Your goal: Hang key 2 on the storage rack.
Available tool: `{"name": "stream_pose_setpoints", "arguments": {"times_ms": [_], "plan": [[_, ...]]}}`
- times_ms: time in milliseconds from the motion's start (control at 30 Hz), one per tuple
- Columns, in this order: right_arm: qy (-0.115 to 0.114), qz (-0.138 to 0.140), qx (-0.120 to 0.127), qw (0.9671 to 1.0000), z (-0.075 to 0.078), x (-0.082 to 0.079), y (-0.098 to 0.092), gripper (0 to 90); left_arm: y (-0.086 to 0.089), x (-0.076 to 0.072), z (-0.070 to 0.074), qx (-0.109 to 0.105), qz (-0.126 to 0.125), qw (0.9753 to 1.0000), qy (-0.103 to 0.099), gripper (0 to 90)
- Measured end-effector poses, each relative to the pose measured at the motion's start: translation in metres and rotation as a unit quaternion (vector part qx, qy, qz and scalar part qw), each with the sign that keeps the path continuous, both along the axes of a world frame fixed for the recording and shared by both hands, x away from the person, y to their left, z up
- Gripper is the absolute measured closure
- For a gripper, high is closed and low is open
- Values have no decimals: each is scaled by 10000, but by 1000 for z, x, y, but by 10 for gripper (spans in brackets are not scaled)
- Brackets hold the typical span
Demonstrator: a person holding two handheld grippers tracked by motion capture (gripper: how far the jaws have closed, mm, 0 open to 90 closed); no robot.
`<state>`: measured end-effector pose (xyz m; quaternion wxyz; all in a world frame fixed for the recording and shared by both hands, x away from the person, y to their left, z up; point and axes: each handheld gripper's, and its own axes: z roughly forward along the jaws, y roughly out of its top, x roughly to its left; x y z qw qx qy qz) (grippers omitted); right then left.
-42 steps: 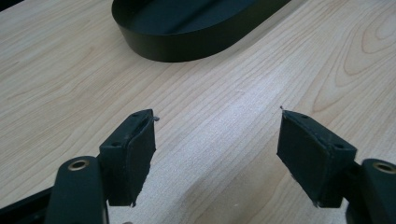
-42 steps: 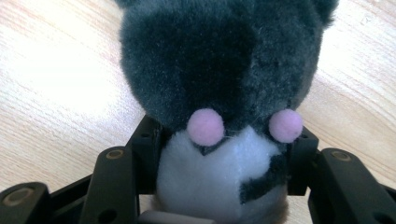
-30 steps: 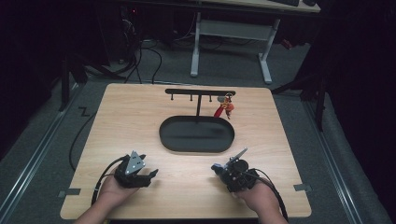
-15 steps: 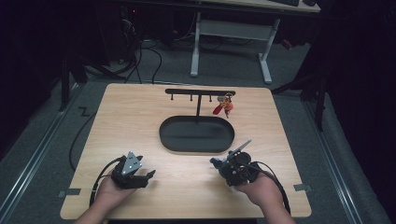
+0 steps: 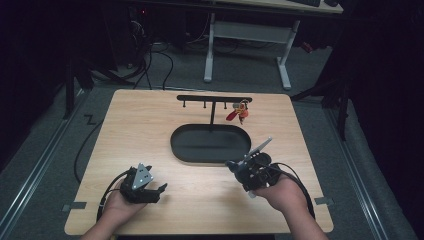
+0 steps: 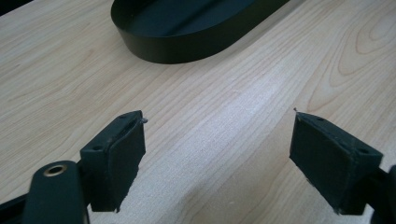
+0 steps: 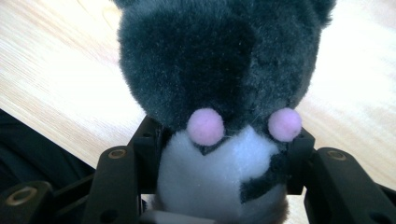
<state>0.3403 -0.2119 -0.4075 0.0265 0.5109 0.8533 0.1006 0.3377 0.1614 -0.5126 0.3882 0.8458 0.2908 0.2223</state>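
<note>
Right claw [image 5: 235, 167] now nearer the oval black tray [image 5: 210, 156], pinching a fuzzy grey-white plush toy [image 7: 219, 93]; left claw [image 5: 159, 191] spread above pale woodgrain surface [image 5: 145, 125].

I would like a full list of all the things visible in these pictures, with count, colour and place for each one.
Plush toy: one, dark grey with white front and two pink pompoms, clamped between the jaws of the right hand-held gripper.
Oval tray: one, black, middle of the table.
Hook rack: one, black, standing at the tray's far side.
Keychain bundle: one, red and orange, hanging near the rack's right end.
Table: one, light wood.
Desk frame: one, white, on the floor behind the table.
Left hand-held gripper: one, black, jaws apart over bare table.
Right hand-held gripper: one, black, near the tray's right end.
</note>
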Motion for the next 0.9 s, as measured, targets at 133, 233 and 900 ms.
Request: {"name": "stream_pose_setpoints", "arguments": {"times_ms": [133, 233, 900], "plan": [[-59, -57, 89, 9999, 10, 4, -3, 477, 0, 4, -1, 34, 3, 10000, 54, 163], [-66, -94, 84, 9999, 15, 9, -5, 477, 0, 4, -1, 44, -6, 10000, 39, 161], [-148, -101, 42, 9998, 48, 49, 11, 477, -3, 3, 0, 53, -138, 9999, 54, 165]]}}
